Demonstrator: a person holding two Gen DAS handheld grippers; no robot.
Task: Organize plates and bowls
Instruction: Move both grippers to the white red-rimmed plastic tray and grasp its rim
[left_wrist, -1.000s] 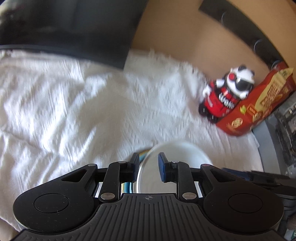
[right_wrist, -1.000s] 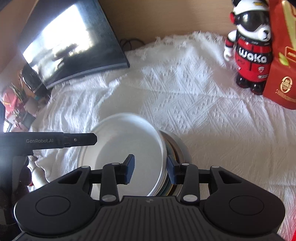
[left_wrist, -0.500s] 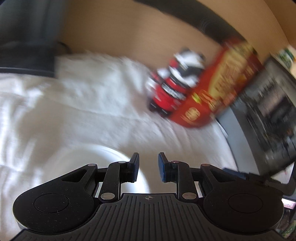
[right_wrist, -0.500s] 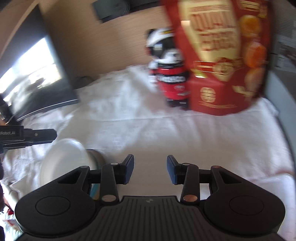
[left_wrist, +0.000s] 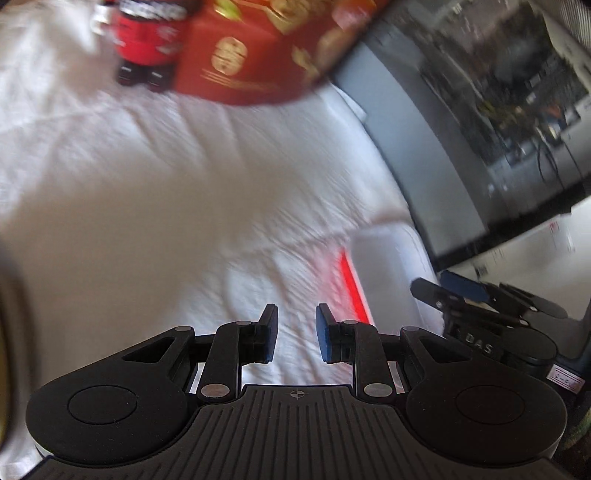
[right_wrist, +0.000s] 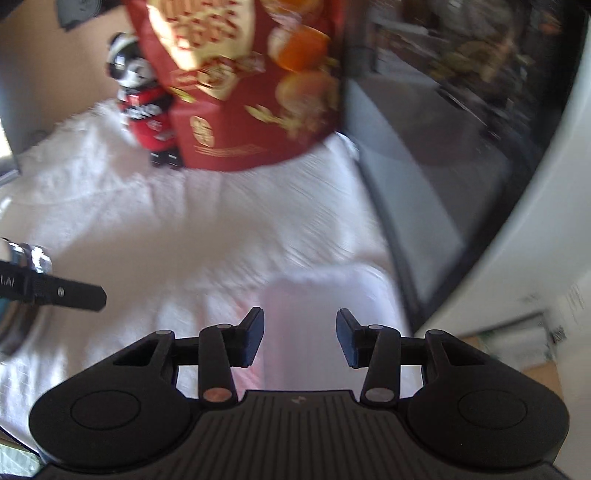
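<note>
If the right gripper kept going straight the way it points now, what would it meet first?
Probably the pale flat thing lying on the white cloth just ahead of the right gripper. Its fingers are opening, with nothing between them. Blur leaves depth, and what the thing is, unclear.

Both wrist cams close above white cloth (left_wrist: 155, 206), tilted down; both share red box (right_wrist: 255, 99).

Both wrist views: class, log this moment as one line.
left gripper: open, empty | right gripper: opening, empty | below: white tablecloth | ahead: red gift box
</note>
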